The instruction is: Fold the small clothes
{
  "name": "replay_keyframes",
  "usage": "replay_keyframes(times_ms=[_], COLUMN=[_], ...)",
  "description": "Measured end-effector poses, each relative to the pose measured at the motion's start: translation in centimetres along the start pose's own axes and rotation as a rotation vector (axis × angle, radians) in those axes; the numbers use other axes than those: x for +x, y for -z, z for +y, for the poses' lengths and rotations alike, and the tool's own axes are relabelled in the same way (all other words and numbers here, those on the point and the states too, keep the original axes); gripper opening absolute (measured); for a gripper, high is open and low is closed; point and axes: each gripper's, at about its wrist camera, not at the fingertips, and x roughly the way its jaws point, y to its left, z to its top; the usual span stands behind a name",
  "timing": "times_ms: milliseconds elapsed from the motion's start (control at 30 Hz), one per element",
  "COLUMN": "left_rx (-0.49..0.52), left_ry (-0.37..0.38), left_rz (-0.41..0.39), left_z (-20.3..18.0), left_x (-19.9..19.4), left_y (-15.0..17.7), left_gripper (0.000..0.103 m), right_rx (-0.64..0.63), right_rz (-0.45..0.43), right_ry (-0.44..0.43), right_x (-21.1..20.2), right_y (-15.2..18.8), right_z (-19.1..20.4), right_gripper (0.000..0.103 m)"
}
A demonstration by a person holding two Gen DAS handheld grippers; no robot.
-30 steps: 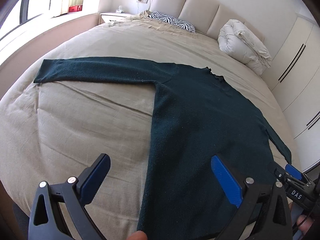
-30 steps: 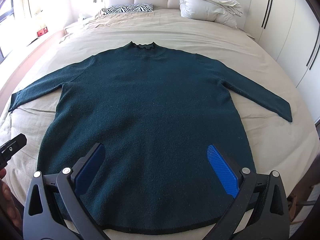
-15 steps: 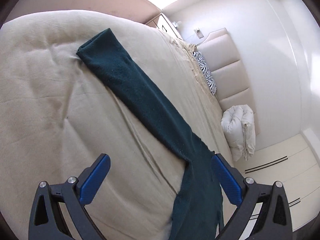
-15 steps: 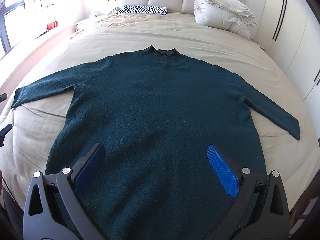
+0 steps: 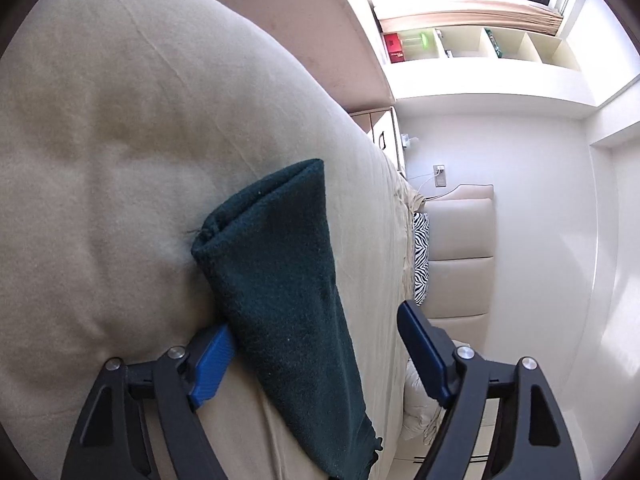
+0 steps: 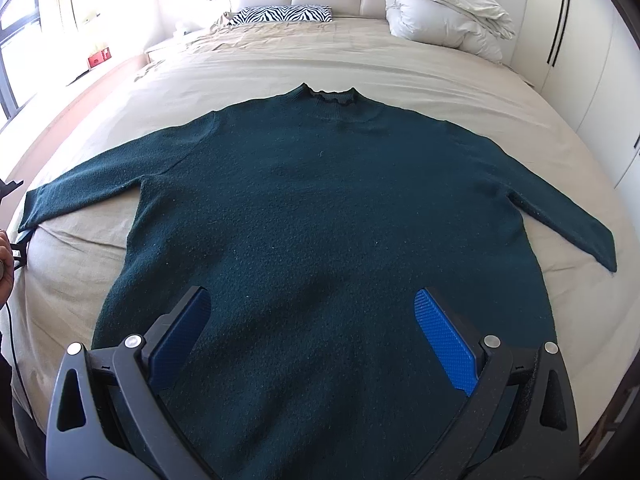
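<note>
A dark green sweater (image 6: pixel 320 216) lies flat on the beige bed (image 6: pixel 460 92), both sleeves spread out. My right gripper (image 6: pixel 316 336) is open and empty, hovering over the sweater's lower body. In the left wrist view the left sleeve (image 5: pixel 280 280) ends in its cuff (image 5: pixel 256 204). My left gripper (image 5: pixel 316 352) is open and straddles the sleeve a little behind the cuff; one blue fingertip (image 5: pixel 212 356) presses into the bedding beside the sleeve, the other fingertip (image 5: pixel 420 344) stands above it.
A rolled white duvet (image 6: pixel 444 12) and a zebra pillow (image 6: pixel 284 14) lie at the headboard. White wardrobes (image 6: pixel 592 60) line the right side. A window ledge (image 6: pixel 72 76) and shelves (image 5: pixel 480 44) run along the left. The bed's left edge is by the cuff.
My left gripper has swung left and closed in on the left sleeve's cuff, and now straddles it. My right gripper has drifted slightly and stays open over the sweater body.
</note>
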Motion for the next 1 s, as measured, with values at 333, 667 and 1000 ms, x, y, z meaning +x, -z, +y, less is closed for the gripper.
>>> replay_keyframes(times_ms=[333,667,1000], left_rx=[0.411,1.6,1.922], left_ry=[-0.139,-0.231,-0.335], left_rz=[0.025,0.062,0.024], left_z=[-8.2,-17.6,-11.1], left_x=[2.9,7.9,8.4], left_y=[3.6,33.2,40.8], left_gripper=[0.008,0.009,0.01], right_rx=[0.128,0.325,0.491], right_rz=[-0.002,-0.031,0.136], right_ry=[-0.083,-0.287,-0.793], right_x=[1.1,2.8,10.9], right_y=[-0.1,-2.9,-8.8], right_z=[-4.5,-11.4,-11.4], right_gripper=[0.103,0.087,0.066])
